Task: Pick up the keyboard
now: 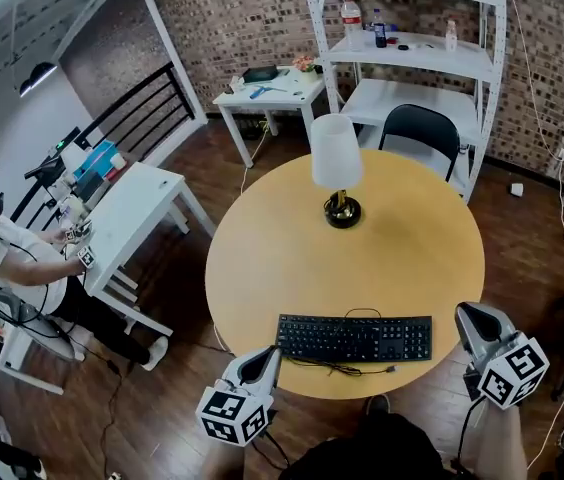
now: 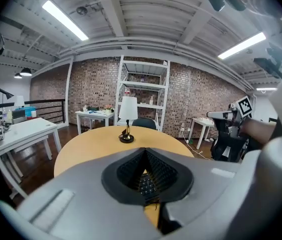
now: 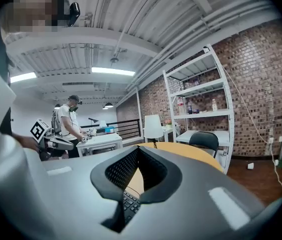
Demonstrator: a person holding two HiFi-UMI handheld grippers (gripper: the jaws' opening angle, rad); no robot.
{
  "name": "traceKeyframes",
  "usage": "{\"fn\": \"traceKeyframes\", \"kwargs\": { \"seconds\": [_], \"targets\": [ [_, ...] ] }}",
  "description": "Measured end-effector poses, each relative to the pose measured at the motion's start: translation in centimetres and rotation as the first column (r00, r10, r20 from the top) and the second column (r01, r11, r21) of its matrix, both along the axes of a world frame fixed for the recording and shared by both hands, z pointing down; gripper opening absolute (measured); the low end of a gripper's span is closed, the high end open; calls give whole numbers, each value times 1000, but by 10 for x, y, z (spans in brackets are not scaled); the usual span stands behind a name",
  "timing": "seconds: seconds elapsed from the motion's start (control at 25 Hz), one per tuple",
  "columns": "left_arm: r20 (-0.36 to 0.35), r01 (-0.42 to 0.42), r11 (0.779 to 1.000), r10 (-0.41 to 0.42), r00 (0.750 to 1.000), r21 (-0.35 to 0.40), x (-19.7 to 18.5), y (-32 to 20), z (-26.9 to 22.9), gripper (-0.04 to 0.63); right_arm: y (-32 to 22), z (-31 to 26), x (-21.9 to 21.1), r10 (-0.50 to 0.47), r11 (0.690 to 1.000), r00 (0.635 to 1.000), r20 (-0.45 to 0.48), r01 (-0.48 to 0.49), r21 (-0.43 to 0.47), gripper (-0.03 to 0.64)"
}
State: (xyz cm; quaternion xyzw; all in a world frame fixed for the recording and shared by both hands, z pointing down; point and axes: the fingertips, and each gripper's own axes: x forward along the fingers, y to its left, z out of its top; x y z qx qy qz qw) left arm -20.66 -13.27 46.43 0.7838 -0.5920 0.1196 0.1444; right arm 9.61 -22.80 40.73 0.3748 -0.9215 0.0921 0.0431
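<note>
A black keyboard (image 1: 354, 338) lies near the front edge of the round yellow table (image 1: 402, 248), with its cable looped along the front. My left gripper (image 1: 268, 355) sits at the table's edge just off the keyboard's left end, jaws shut and empty. Just beyond the keyboard's right end is my right gripper (image 1: 469, 317), also shut with nothing in it. In the left gripper view the shut jaws (image 2: 145, 151) frame a strip of keyboard (image 2: 146, 185). The right gripper view shows its jaws (image 3: 138, 149) closed, with keys (image 3: 129, 202) below them.
A white-shaded lamp (image 1: 336, 154) stands mid-table beyond the keyboard. A black chair (image 1: 420, 129) and a white shelf unit (image 1: 412, 53) are behind the table. A person (image 1: 7, 258) sits at a white desk (image 1: 127, 213) on the left. A small white table (image 1: 267, 93) stands at the back.
</note>
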Motion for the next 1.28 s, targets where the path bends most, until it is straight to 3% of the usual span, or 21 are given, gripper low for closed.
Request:
{"fn": "traceKeyframes", "kwargs": {
  "seconds": [0.36, 0.88, 1.04, 1.28],
  "targets": [
    [-15, 42, 999, -43, 999, -35, 12, -40, 17, 12, -44, 24, 20, -28, 999, 999, -19, 27, -32, 3],
    [-53, 71, 979, -82, 995, -189, -43, -72, 84, 60, -75, 95, 12, 27, 982, 996, -90, -43, -184, 36],
    [-128, 35, 960, -73, 989, -277, -58, -76, 119, 92, -85, 124, 5, 34, 968, 993, -115, -61, -242, 58],
    [-233, 7, 895, -124, 965, -446, -79, -79, 188, 202, -88, 168, 6, 39, 938, 989, -140, -85, -337, 92]
  ]
}}
